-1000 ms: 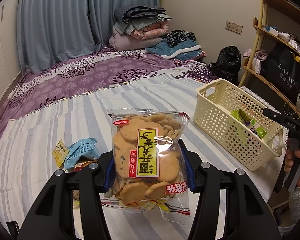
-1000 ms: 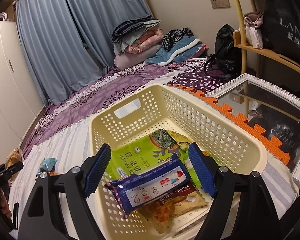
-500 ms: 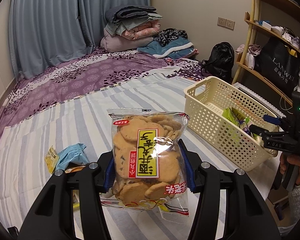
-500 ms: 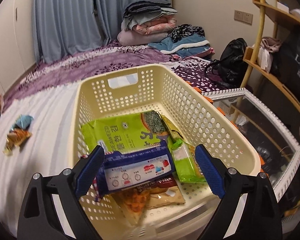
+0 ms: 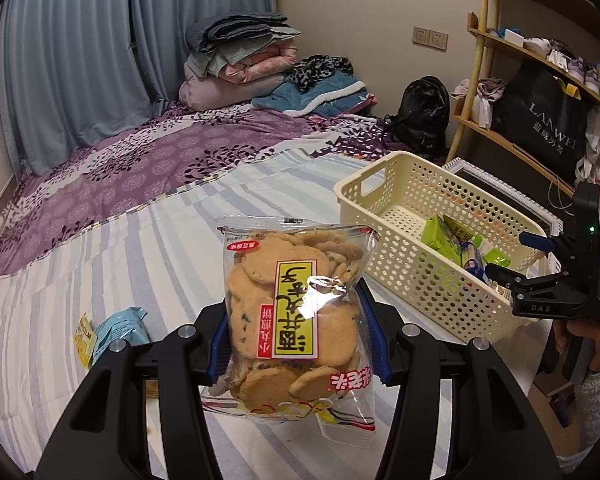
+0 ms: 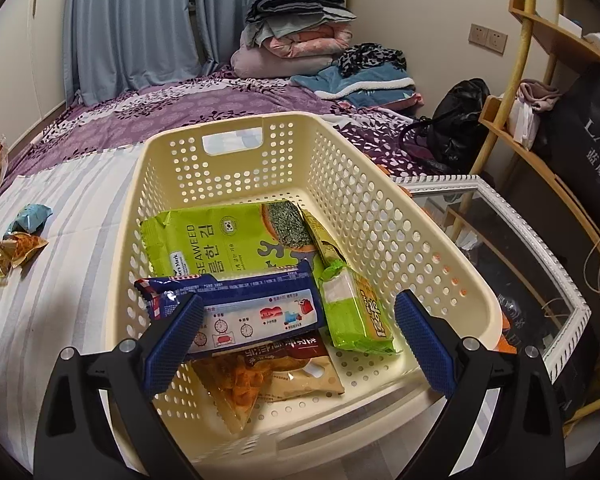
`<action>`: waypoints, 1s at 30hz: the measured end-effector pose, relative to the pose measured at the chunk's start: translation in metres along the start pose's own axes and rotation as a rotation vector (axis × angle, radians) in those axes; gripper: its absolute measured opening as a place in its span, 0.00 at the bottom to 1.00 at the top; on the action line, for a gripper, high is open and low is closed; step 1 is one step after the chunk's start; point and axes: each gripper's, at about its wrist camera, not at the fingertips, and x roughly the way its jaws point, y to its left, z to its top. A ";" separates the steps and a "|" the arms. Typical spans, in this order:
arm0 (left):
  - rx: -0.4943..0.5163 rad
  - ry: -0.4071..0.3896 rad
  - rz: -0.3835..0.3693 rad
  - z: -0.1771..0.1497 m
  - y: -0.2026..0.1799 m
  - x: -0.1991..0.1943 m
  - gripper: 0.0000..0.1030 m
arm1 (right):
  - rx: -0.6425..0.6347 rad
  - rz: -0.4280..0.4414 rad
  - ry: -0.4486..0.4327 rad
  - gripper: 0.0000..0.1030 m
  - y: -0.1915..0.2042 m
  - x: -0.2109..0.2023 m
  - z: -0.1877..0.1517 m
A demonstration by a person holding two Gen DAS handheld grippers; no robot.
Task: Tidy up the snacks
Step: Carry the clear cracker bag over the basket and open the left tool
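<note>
My left gripper is shut on a clear bag of round crackers with a yellow label, held above the striped bed sheet. The cream perforated basket stands to the right of it. My right gripper is open over the near end of the basket. A blue snack packet lies in the basket between its fingers, touching the left pad. Under it lie a green seaweed pack, a small green packet and an orange snack bag. The right gripper also shows in the left wrist view.
A blue wrapper and a yellow packet lie on the sheet at the left; they show in the right wrist view too. A framed mirror leans beside the basket. A wooden shelf and black bag stand at right.
The left gripper has carried the cracker bag closer toward the basket. The right gripper's jaws have opened wider and the blue packet now rests in the basket.
</note>
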 end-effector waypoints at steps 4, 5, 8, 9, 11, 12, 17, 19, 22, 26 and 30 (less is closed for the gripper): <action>0.024 -0.003 -0.014 0.007 -0.012 0.003 0.53 | 0.040 0.013 -0.034 0.93 -0.007 -0.005 -0.002; 0.029 -0.004 -0.018 0.010 -0.015 0.004 0.53 | 0.055 0.015 -0.045 0.93 -0.009 -0.007 -0.001; 0.047 -0.008 -0.033 0.017 -0.027 0.008 0.53 | 0.103 0.022 -0.084 0.93 -0.017 -0.013 -0.001; 0.053 -0.009 -0.039 0.019 -0.030 0.009 0.53 | 0.119 0.023 -0.097 0.93 -0.020 -0.015 -0.001; 0.069 -0.010 -0.052 0.024 -0.038 0.013 0.53 | 0.155 0.024 -0.122 0.94 -0.027 -0.020 -0.001; 0.075 -0.009 -0.059 0.025 -0.042 0.015 0.53 | 0.172 0.024 -0.134 0.94 -0.031 -0.021 -0.001; 0.109 -0.009 -0.098 0.035 -0.065 0.025 0.53 | 0.253 0.016 -0.184 0.94 -0.051 -0.031 -0.007; 0.118 -0.008 -0.118 0.039 -0.074 0.030 0.53 | 0.284 0.013 -0.201 0.94 -0.059 -0.034 -0.012; 0.117 0.005 -0.158 0.044 -0.086 0.038 0.53 | 0.320 0.010 -0.216 0.94 -0.068 -0.037 -0.015; 0.134 0.018 -0.191 0.050 -0.100 0.050 0.53 | 0.343 0.005 -0.222 0.95 -0.074 -0.038 -0.019; 0.162 0.024 -0.214 0.056 -0.118 0.059 0.53 | 0.345 0.010 -0.219 0.95 -0.075 -0.036 -0.022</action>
